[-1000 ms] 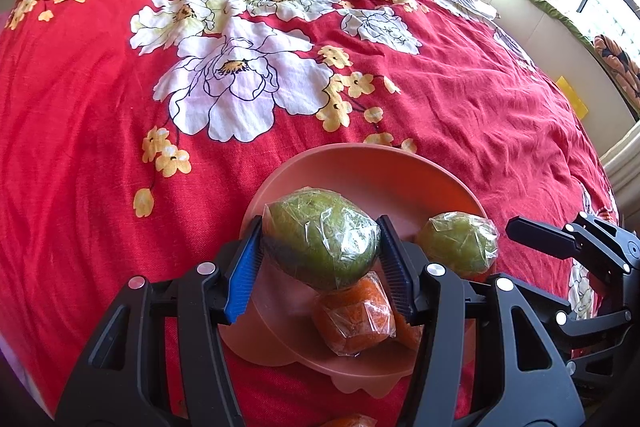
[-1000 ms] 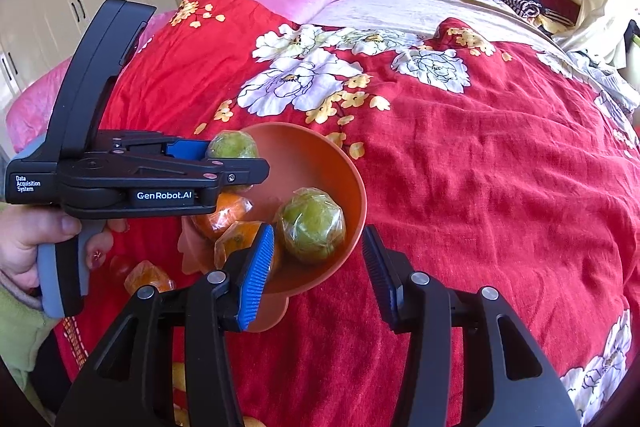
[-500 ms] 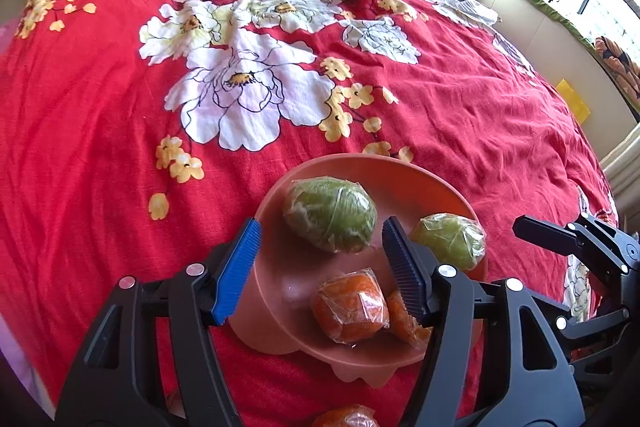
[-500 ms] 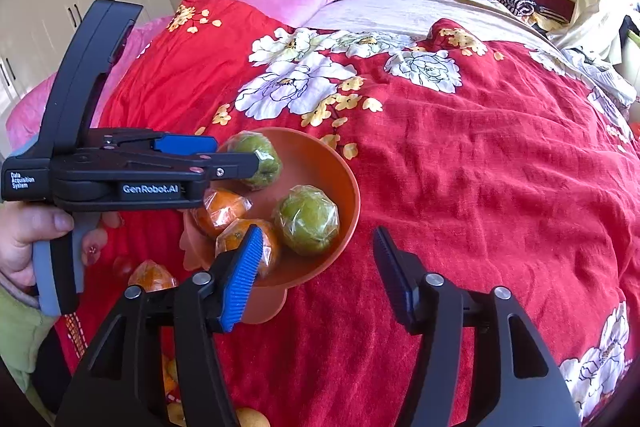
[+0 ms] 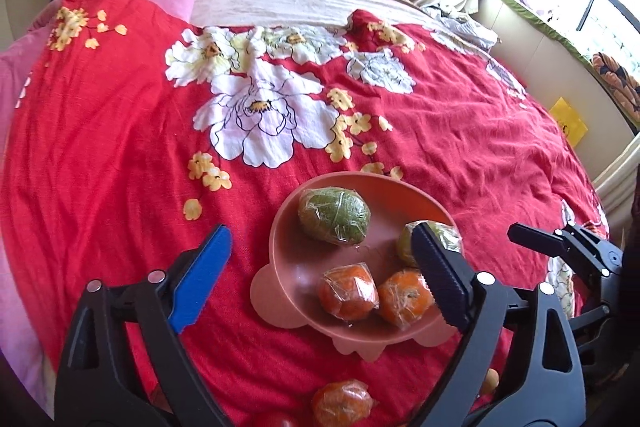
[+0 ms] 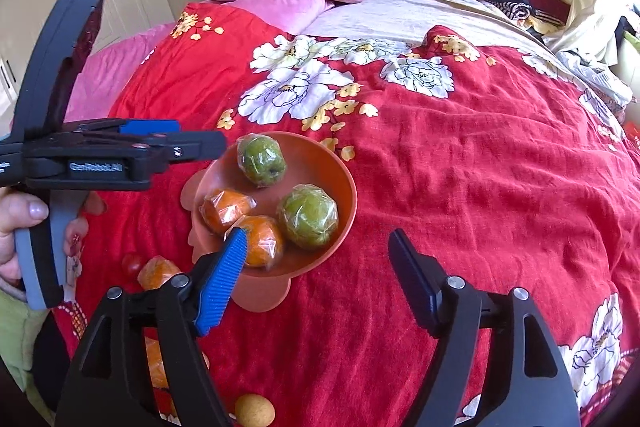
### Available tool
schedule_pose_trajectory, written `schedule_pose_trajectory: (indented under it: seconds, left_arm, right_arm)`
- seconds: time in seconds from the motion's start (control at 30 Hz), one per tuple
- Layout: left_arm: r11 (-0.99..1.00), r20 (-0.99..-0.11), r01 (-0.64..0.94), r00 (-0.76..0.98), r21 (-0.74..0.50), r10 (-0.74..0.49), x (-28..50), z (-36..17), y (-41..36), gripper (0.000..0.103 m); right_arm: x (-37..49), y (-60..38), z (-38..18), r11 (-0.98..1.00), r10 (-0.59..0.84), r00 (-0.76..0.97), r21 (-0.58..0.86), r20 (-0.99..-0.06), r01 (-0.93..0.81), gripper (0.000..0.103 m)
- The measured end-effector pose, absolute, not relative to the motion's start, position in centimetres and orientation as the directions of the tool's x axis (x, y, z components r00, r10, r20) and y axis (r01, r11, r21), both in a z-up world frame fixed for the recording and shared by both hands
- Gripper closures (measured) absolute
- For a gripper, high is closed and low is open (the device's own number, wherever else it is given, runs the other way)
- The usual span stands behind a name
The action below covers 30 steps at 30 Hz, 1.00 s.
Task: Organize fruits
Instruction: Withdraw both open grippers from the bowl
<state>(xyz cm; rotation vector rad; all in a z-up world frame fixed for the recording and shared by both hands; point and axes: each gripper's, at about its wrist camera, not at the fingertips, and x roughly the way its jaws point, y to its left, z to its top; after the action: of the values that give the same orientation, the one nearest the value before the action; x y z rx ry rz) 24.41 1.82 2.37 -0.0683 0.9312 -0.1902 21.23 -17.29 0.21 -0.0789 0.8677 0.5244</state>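
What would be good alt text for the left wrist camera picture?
An orange bowl on a red flowered bedspread holds two green and two orange plastic-wrapped fruits. The open left tool hovers over it, holding nothing.

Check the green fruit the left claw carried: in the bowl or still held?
In the bowl. The far green fruit lies on its floor, while the left claw, just opened, has nothing between its fingers.
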Motion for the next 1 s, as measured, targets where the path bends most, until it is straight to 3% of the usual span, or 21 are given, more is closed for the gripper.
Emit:
schedule_pose_trajectory:
  seconds: [0.07, 0.43, 1.0]
  left_arm:
    - [0.982, -0.784, 0.128, 0.591, -0.142, -0.19, 24.0, 2.8, 1.9, 0.01]
    - [0.981, -0.754, 0.113, 0.628, -0.159, -0.194, 21.5, 4.9, 2.7, 0.01]
    - [0.982, -0.725, 0.105, 0.662, -0.16, -0.189, 17.7, 6.9, 3.3, 0.01]
  right_arm:
    - [21.0, -17.3, 0.4, 0.871, 0.41, 0.533, 0.145, -0.74, -0.469, 0.027]
    - [20.0, -17.9, 1.9, 0.878, 0.409, 0.562, 0.143, -0.719, -0.456, 0.015]
    - [17.1, -17.9, 4.0, 0.863, 0.431, 0.581, 0.127, -0.69, -0.489, 0.013]
